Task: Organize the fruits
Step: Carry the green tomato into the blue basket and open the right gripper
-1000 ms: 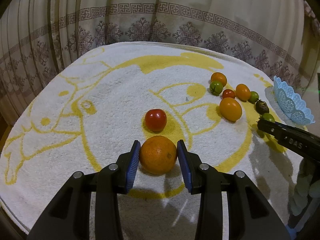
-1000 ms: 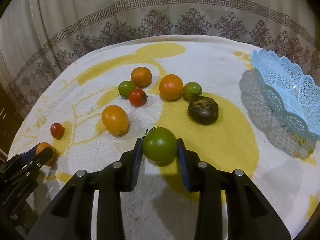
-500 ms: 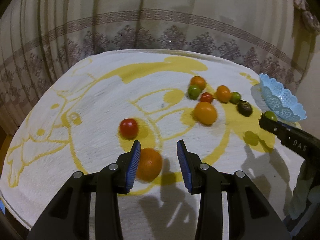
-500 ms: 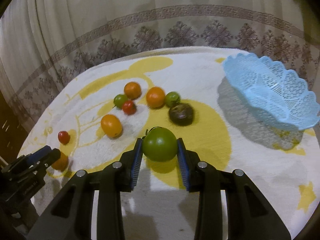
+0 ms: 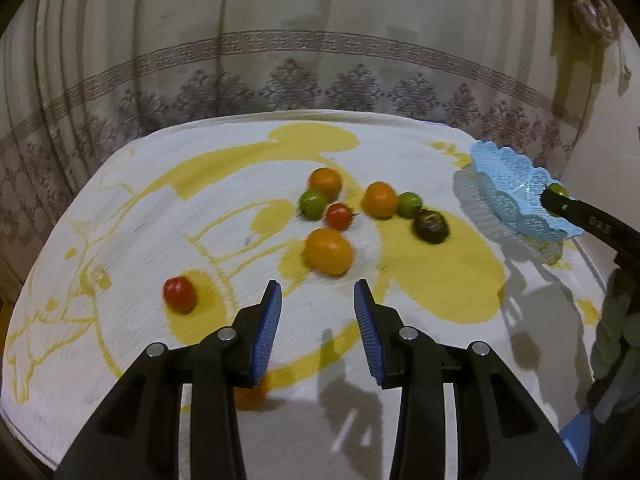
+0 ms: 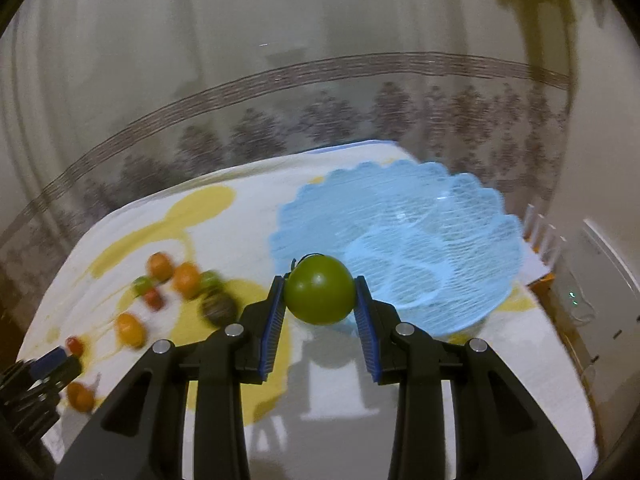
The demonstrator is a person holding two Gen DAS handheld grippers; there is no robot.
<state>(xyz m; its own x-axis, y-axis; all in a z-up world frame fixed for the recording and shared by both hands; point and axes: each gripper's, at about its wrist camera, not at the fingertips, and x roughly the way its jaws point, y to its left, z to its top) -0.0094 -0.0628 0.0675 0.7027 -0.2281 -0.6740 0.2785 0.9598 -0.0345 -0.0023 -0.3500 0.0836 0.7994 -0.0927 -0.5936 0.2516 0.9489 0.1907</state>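
Green tomato [image 6: 319, 290], round, smooth, probably light and a bit slippery: sitting pinched at its widest part in right gripper [image 6: 319, 300], hovering beside blue basket [image 6: 448, 216]. Left gripper [image 5: 318, 312] standing apart, gripping nothing.

The left wrist view is taken from above the near edge of the table [image 5: 132, 184], angled down and forward along its own fingers toward the curtain [image 5: 280, 20], with the basket [image 5: 516, 196] at far right. The right wrist view is taken closer to the basket [image 6: 404, 240], angled down over its near rim. The basket, the fruit cluster [image 5: 340, 216] [image 6: 176, 284] and the curtain [image 6: 320, 40] are shared by both views.
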